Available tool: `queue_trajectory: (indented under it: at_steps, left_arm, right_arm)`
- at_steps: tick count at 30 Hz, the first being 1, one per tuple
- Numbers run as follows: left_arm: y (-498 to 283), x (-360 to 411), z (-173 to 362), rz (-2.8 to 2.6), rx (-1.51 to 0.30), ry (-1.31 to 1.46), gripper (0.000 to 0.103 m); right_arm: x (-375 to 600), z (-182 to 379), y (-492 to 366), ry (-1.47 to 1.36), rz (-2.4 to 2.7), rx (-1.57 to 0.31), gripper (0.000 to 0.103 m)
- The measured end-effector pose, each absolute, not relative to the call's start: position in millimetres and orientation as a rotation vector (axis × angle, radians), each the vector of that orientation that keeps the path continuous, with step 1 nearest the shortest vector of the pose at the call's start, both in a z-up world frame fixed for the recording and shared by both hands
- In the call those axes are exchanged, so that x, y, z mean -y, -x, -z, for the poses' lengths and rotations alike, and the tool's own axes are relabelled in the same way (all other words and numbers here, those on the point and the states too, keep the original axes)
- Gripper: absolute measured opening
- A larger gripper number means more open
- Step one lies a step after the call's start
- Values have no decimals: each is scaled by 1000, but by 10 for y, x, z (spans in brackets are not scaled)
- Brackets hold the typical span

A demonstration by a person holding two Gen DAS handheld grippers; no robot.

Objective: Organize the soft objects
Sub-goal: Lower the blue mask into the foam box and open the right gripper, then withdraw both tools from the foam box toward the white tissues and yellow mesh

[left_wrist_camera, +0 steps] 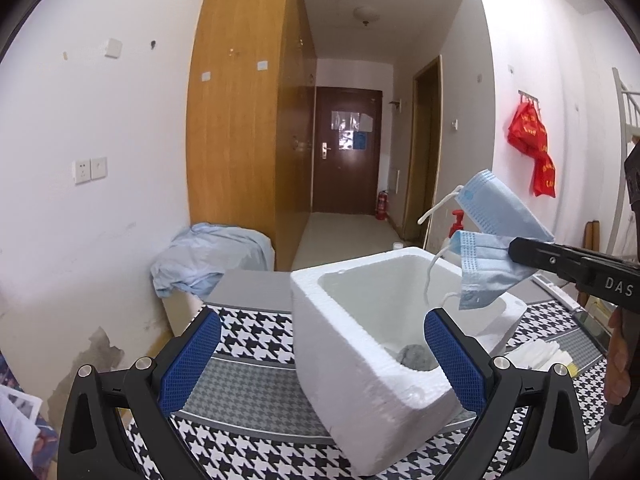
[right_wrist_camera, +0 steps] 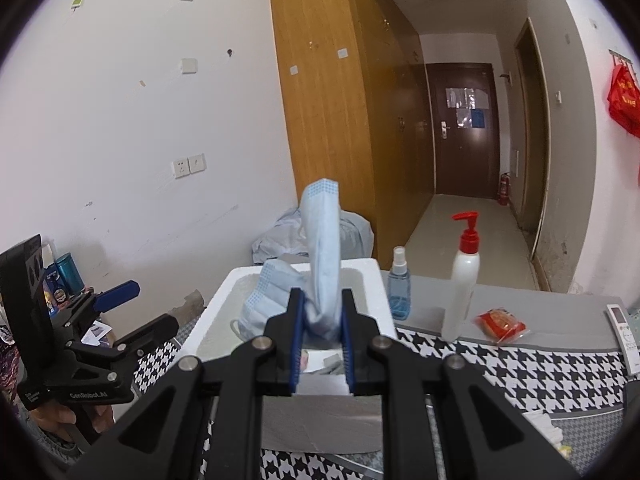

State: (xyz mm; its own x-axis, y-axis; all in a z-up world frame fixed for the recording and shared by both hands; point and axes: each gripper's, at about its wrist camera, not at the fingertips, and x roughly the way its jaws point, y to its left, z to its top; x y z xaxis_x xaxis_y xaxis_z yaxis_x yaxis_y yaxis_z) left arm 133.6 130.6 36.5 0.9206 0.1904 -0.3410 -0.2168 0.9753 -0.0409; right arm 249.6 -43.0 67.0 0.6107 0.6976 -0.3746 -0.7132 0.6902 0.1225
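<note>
You have two blue face masks (right_wrist_camera: 320, 264) bunched together in your right gripper (right_wrist_camera: 320, 332), its pads clamped on their middle, above the open white foam box (left_wrist_camera: 360, 360). One mask stands with its long axis up; the other droops down-left toward the box. One grey soft lump (left_wrist_camera: 416, 356) lies inside. Your left gripper (left_wrist_camera: 320, 356) has its jaws apart, straddling the box's near corner, holding nothing
</note>
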Motion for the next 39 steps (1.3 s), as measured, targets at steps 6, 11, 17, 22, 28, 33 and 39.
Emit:
queue_trajectory:
  at_steps: [6,11,17,22,28,33,39]
  left_arm:
    - [-1298,-1314,-377,-216,-341,78,102]
    - [-1266,-1377,-377,-231,-336,89,102]
    - [-1219,-1476,-344,-243,-336,108,102]
    - [-1221,-1533,-330,-245,-336,123,102]
    - [-1229,-1523,-308,-235,-346,119,102]
    - [-1208,-1487,-323,-229,-345,113,102]
    - [-1176,-1397,-365,-220,-335,114,102]
  right_arm:
    - [320,-647,-2500,49,-828,-425,21]
    - [256,-631,-2516,56,-833,-433,21]
    - [168,-593,-2593,41,-832,-455,38]
    - [129,-554,-2627,33,-824,-474,74]
    - [134,-571,-2578,38,-829,-464,81]
    - [159,-595,-2532,52,-828,-451,84]
    - [294,-645,-2472,44,-817,-416,97]
